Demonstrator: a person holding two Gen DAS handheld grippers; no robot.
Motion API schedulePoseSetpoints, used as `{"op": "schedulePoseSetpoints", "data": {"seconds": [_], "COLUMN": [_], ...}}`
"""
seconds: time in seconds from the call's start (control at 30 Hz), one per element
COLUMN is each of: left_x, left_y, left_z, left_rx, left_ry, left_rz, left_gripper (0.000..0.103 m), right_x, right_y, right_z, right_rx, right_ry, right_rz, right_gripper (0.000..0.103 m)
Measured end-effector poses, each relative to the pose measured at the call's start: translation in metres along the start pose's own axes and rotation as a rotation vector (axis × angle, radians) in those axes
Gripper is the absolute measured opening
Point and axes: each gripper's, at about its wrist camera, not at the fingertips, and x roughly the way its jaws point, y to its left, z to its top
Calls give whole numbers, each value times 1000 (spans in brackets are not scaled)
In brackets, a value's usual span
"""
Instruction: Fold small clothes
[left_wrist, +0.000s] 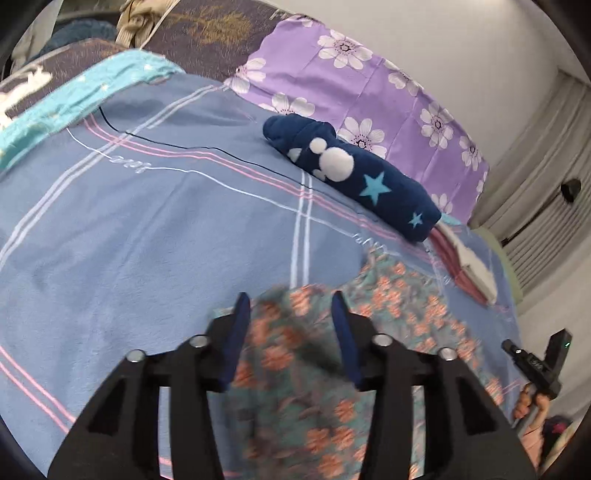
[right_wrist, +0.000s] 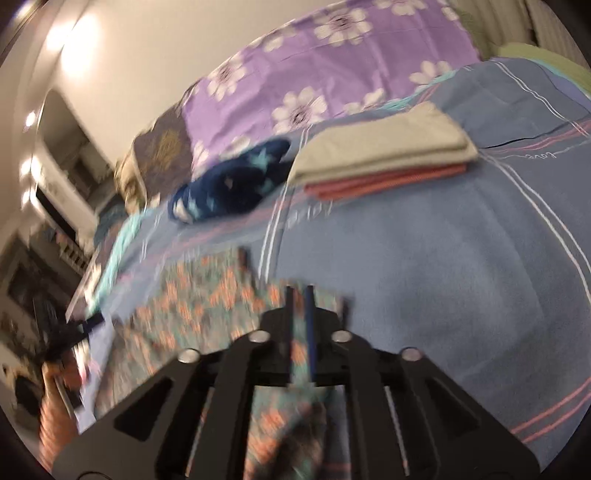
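My left tongs stand spread over the floral garment, which lies blurred at the lower middle of the left wrist frame on the blue striped bedsheet; the cloth shows between the blue pads but they are not pressing on it. My right tongs are nearly pressed together, pinching a strip of that same floral garment, which spreads away to the lower left of the right wrist frame. Toward the upper middle of both views a rolled navy garment with stars sits on the sheet, just in front of the purple flowered pillow. In the right wrist view a folded stack, beige over red, rests on the bed at upper right, near the navy roll
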Motion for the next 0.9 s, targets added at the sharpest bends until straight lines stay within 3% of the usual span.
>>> {"op": "schedulePoseSetpoints", "data": {"seconds": [0.1, 0.17, 0.23, 0.33, 0.4, 0.5, 0.53, 0.6, 0.63, 0.7, 0.73, 0.8, 0.83, 0.9], "left_x": [-5, -6, -7, 4, 13, 25, 27, 34, 38, 43, 44, 44, 44, 46], "left_y": [7, 11, 14, 14, 10, 4, 2, -2, -5, -10, -12, -15, -15, -12], "left_z": [-13, -17, -20, -19, -17, -12, -10, -2, 2, 5, 6, 5, 3, 0], "left_rx": [72, 106, 121, 134, 155, 203, 208, 216, 220, 235, 243, 255, 260, 263], "left_ry": [26, 25, 20, 32, 47, 41, 37, 43, 50, 52, 50, 50, 52, 62], "left_rz": [40, 59, 68, 86, 102, 140, 145, 134, 130, 137, 141, 132, 126, 123], "left_gripper": [49, 54, 55, 59, 59, 59, 57, 30, 27, 26, 26, 26, 27, 38], "right_x": [-16, -31, -45, -51, -37, -13, -12, -18, -20, -12, -5, 4, 4, 3], "right_y": [1, 8, 19, 41, 50, 53, 52, 44, 34, 4, -5, -13, -12, -10], "right_z": [-29, -45, -54, -65, -69, -66, -58, -31, -16, 11, 18, 26, 26, 21], "right_rx": [-71, -102, -132, -200, -237, -224, -191, -67, 28, 227, 264, 247, 215, 163], "right_ry": [56, 74, 83, 114, 158, 196, 165, 67, 17, -34, -33, -20, -23, -32], "right_rz": [10, 48, 102, 123, 64, -27, -23, 68, 107, 175, 174, 49, 17, 5], "right_gripper": [17, 25, 43, 55, 55, 6, 5, 5, 6, 13, 15, 18, 27, 43]}}
